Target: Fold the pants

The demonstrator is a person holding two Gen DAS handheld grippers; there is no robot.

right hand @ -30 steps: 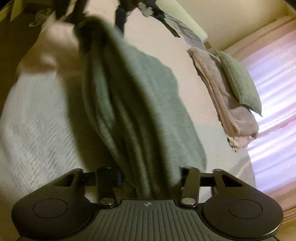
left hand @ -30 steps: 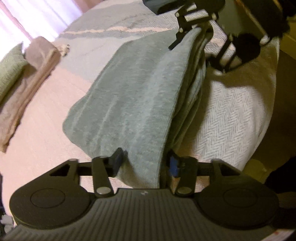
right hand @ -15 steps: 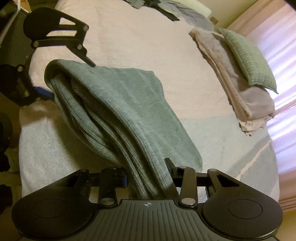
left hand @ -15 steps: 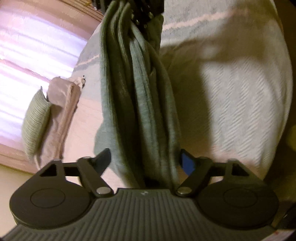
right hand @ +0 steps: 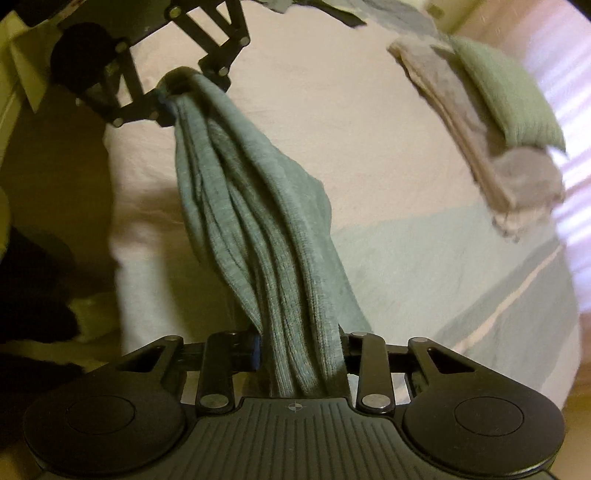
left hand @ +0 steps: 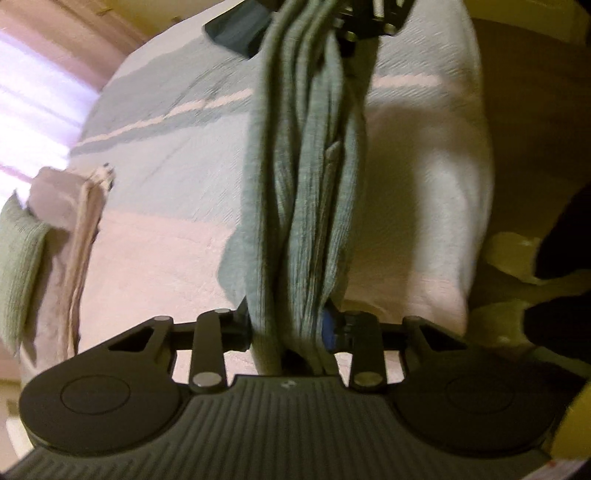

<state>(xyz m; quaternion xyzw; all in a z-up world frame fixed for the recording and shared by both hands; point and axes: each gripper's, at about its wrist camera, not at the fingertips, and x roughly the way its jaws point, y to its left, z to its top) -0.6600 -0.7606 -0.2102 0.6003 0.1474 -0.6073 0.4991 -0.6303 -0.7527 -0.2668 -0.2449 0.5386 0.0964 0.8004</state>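
The grey-green knit pants (left hand: 306, 192) hang bunched in long folds between my two grippers, lifted above the bed. My left gripper (left hand: 288, 325) is shut on one end of the pants; my right gripper (left hand: 365, 33) holds the far end at the top of the left wrist view. In the right wrist view, the pants (right hand: 258, 229) run from my right gripper (right hand: 299, 350), shut on the cloth, up to the left gripper (right hand: 177, 96) at the upper left. The lower edge of the fabric sags toward the bedspread.
The bed (right hand: 369, 129) has a pale pink and light blue cover (left hand: 166, 122). A green pillow (right hand: 506, 92) lies on a folded beige blanket (right hand: 461, 122) at its far side. Dark clothing (left hand: 236, 33) lies near the far edge. The bed's edge and floor (right hand: 48, 192) are on the left.
Both grippers have lifted the pants off the bed and pulled them taut between them; the cloth, which was lying partly spread, now hangs in bunched folds. The left gripper has closed tighter on it.
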